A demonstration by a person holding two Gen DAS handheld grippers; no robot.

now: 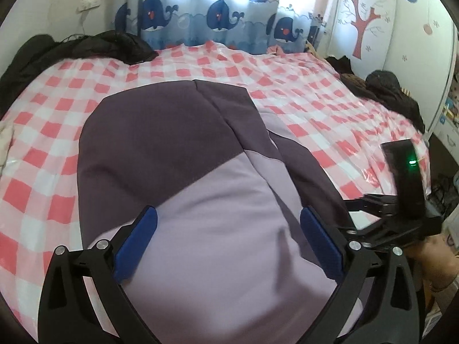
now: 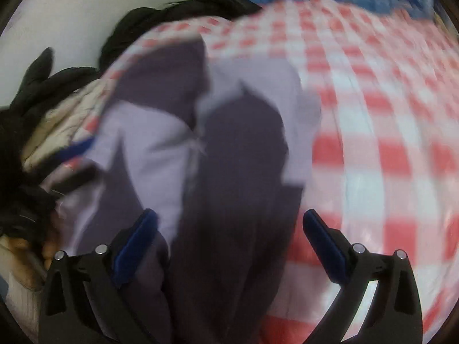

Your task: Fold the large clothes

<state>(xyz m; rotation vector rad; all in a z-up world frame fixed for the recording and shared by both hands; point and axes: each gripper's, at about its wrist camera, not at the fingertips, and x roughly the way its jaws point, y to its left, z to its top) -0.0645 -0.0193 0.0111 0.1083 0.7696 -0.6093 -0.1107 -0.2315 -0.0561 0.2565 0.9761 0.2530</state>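
A large two-tone garment [image 1: 178, 149], dark purple above and pale lavender below, lies spread flat on the red-and-white checked bed cover [image 1: 287, 91]. My left gripper [image 1: 229, 243] hovers open over its lavender part, blue pads [image 1: 140, 243] wide apart with cloth showing between them. The right gripper's black body [image 1: 401, 200], held by a hand, sits at the garment's right edge. The right wrist view is motion-blurred: the garment [image 2: 235, 149] lies in folds of dark and pale cloth, and my right gripper [image 2: 229, 246] stands open above its dark part.
Black clothes [image 1: 86, 48] are piled at the bed's far left, and more dark clothes [image 1: 387, 91] at its right edge. A whale-print curtain [image 1: 218, 20] hangs behind the bed. A white wardrobe [image 1: 364, 28] stands to the right. Cream quilted fabric [image 2: 57, 126] lies left of the garment.
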